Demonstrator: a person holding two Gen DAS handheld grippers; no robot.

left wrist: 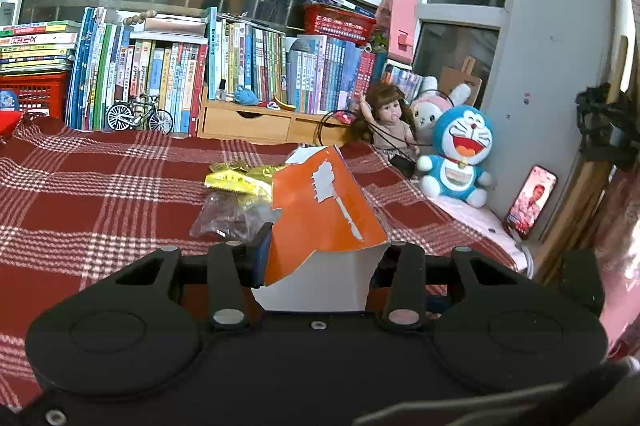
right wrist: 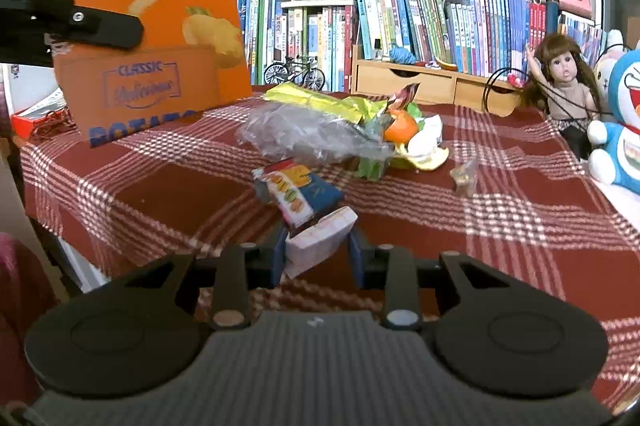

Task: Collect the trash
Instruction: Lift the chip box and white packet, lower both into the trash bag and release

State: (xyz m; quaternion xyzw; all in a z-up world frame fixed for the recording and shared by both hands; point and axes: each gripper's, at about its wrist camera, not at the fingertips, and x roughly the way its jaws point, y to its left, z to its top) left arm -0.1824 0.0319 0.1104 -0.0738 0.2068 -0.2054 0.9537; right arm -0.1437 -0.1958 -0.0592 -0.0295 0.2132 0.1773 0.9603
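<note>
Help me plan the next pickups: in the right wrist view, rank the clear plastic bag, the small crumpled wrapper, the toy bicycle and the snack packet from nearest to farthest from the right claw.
1. Snack packet, between the right claw's fingers.
2. Clear plastic bag, just beyond, mid-table.
3. Small crumpled wrapper, off to the right; close to the bag in rank.
4. Toy bicycle, far edge by the books.

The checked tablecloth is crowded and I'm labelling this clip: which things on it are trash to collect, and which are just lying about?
Trash:
orange potato-chip box, in the left tongs
snack wrapper, in the right tongs
clear plastic bag
yellow foil wrapper
orange peel

Lying about:
doll
Doraemon plush
model bicycle
books
phone
</note>
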